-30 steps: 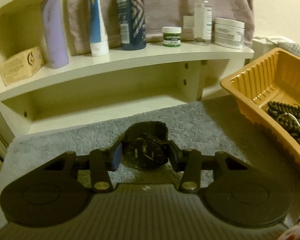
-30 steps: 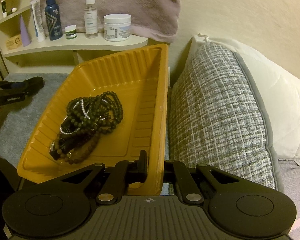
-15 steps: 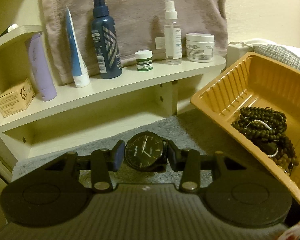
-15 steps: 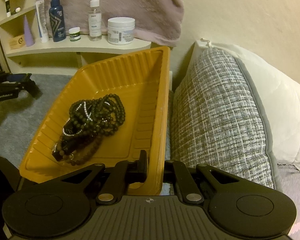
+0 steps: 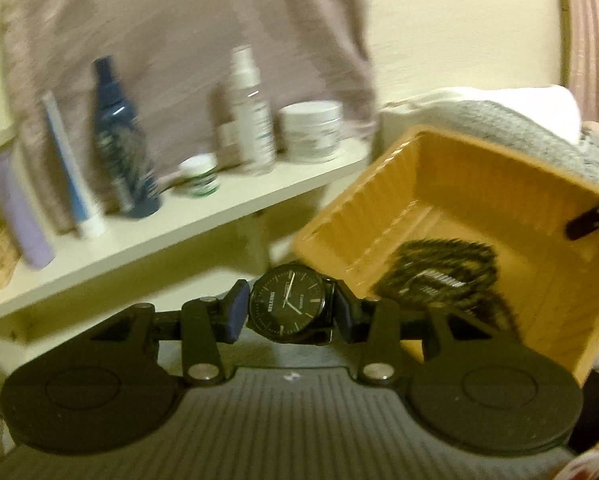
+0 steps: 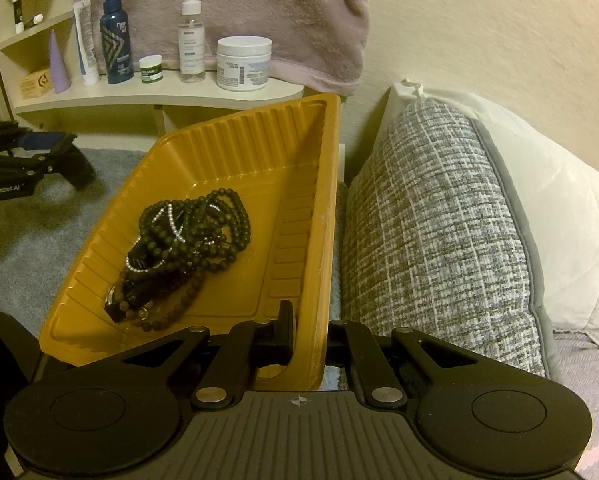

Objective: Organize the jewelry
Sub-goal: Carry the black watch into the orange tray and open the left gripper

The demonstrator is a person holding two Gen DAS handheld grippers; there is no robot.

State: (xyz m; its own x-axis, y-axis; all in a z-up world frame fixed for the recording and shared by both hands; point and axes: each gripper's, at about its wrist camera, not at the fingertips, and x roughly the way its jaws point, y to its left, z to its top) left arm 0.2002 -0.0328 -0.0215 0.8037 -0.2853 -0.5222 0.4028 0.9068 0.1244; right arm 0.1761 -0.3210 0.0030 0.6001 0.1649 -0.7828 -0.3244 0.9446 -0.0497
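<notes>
My left gripper (image 5: 289, 310) is shut on a black wristwatch (image 5: 288, 303), dial facing the camera, held in the air just left of the yellow tray (image 5: 539, 272). The tray holds a heap of dark beaded bracelets (image 5: 439, 276). My right gripper (image 6: 309, 330) is shut on the tray's near right wall (image 6: 319, 264) and holds the tray tilted. The beads (image 6: 187, 248) lie in the tray's middle. The left gripper (image 6: 55, 160) shows at the far left of the right wrist view, above the grey mat.
A cream shelf (image 6: 159, 96) behind carries a blue bottle (image 6: 117, 36), a spray bottle (image 6: 191, 36), a white jar (image 6: 243, 64), a small green jar (image 6: 151, 69) and tubes. A pink towel (image 6: 259, 8) hangs above. A grey woven pillow (image 6: 435, 216) lies right of the tray.
My left gripper has lifted the watch off the grey mat and swung it right, toward the tray. The right gripper keeps hold of the tray, nearly still.
</notes>
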